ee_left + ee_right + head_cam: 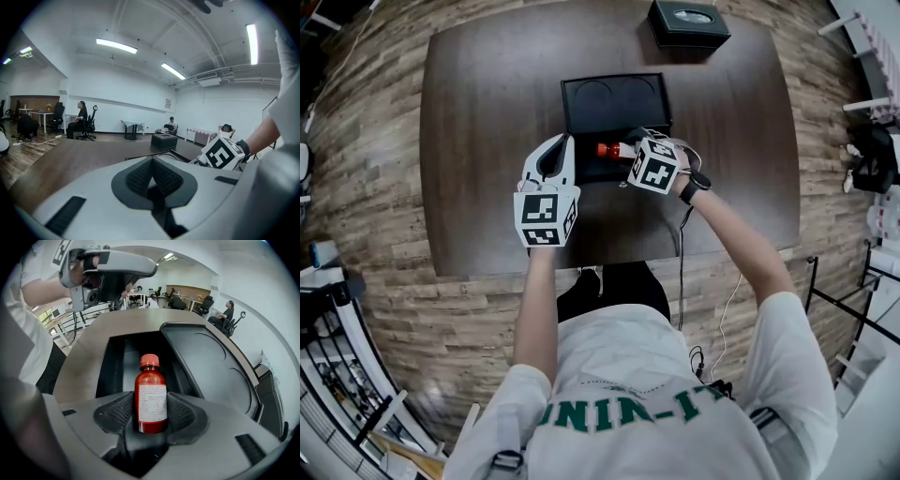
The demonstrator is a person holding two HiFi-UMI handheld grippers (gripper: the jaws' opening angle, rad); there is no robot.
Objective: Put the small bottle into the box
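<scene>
A small red bottle (151,397) with an orange cap and a white label stands upright between the pads of my right gripper (151,405), which is shut on it. From the head view the bottle (612,150) hangs over the open black box (591,171) in the middle of the brown table (478,141). Below the bottle lies the box's dark inside (123,363), and its lid (211,371) lies open to the right. My left gripper (562,142) is shut on nothing at the box's left front corner; its pads (140,176) meet at the tip.
A black tissue box (689,23) stands at the table's far edge. The table's near edge (609,262) is right in front of the person's body. A cable (682,272) hangs from the right wrist. Several seated people and office chairs (84,124) are far back.
</scene>
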